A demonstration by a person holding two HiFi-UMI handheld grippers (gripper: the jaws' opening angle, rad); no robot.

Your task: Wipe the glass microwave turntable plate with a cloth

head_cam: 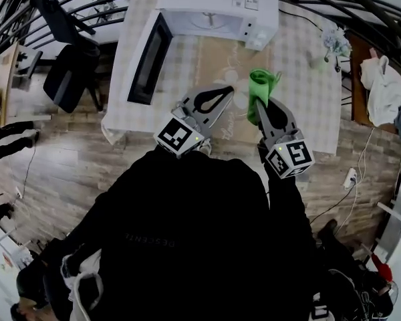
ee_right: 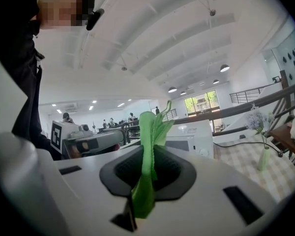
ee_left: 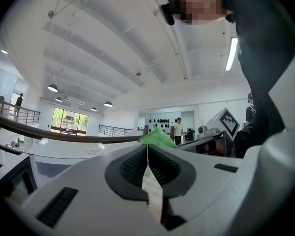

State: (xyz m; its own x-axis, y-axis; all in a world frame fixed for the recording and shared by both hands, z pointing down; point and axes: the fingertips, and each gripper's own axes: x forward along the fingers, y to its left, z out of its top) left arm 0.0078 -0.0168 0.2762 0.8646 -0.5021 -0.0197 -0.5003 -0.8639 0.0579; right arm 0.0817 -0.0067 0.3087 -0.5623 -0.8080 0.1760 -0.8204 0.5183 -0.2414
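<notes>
right hand-held gripper (ee_right: pixel 147 150) pinches the green cloth (ee_right: pixel 150 124); left hand-held gripper (ee_left: pixel 147 150) is pressed together.

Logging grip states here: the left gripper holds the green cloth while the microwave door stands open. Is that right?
Not quite. The green cloth is clamped in the right gripper, as the right gripper view shows. The left gripper is shut with nothing between its jaws. The microwave door does stand open.
</notes>
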